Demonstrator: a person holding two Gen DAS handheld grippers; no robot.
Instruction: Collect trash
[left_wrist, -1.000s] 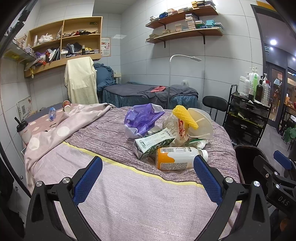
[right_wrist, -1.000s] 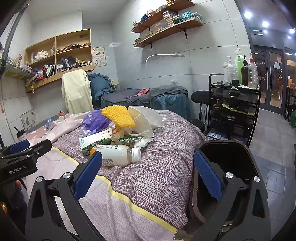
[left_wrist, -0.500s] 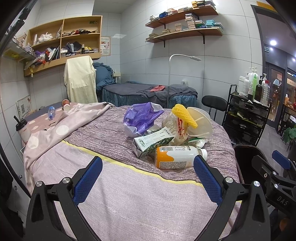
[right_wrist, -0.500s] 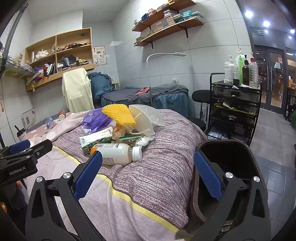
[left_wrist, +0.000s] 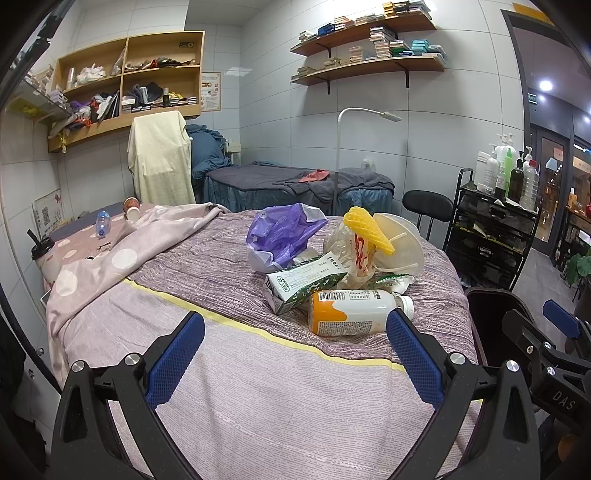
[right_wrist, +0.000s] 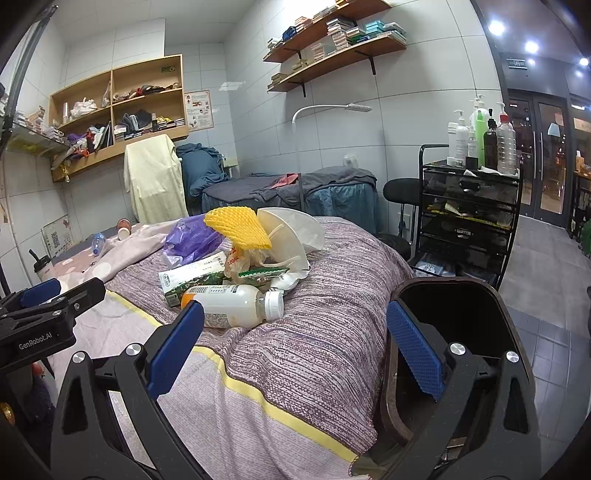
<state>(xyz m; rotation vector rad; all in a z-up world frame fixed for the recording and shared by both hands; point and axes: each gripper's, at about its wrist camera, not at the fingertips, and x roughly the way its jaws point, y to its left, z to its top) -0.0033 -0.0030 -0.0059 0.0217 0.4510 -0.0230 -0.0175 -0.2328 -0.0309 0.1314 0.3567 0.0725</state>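
Two grippers, yours, hang over the bed (left_wrist: 258, 398) with nothing between their blue pads: the left gripper (left_wrist: 295, 354) spread wide above the pale striped cover, the right gripper (right_wrist: 295, 343) equally wide at the bed's edge. Your trash sits heaped mid-bed: a drink bottle (left_wrist: 354, 312) on its side nearest you, touching a green-and-white carton (left_wrist: 303, 282); behind them a purple plastic bag (left_wrist: 280, 232), a yellow foam net (left_wrist: 369, 229) and a white paper bowl (left_wrist: 402, 243). Beside the bed stands a dark bin (right_wrist: 447, 306).
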